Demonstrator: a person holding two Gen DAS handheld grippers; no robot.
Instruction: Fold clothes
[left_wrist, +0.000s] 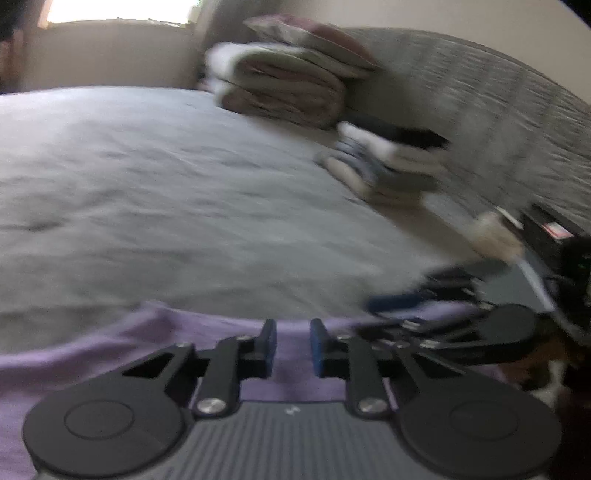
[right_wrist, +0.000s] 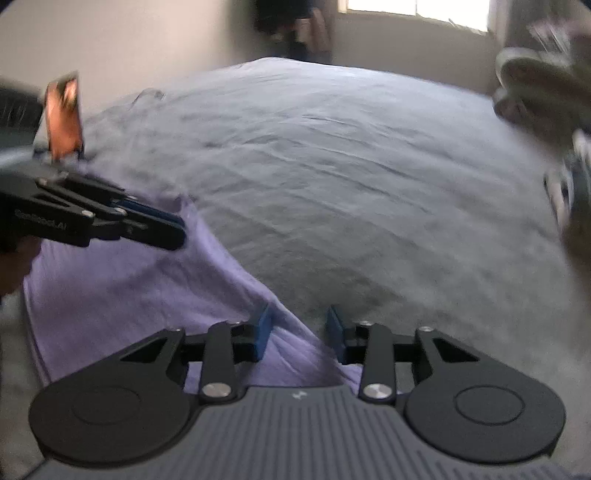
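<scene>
Jaws of my left gripper (left_wrist: 293, 341) pinch the rumpled lilac shirt (right_wrist: 122, 295); those of my right gripper (right_wrist: 299, 332) straddle its raised fold, grip unclear; both tilt downward.

We cannot read the folded stack (left_wrist: 388, 162) through motion blur, the lilac garment (right_wrist: 122, 295) runs under both gripper bodies, and the dark shape (right_wrist: 291, 29) by the window stays indistinct.

A shirt (right_wrist: 122, 306) lies on the bed (right_wrist: 351, 184) under both hand-held grippers; folded stacks (left_wrist: 388, 166) sit ahead, right of the left hand-held gripper (left_wrist: 293, 345).
</scene>
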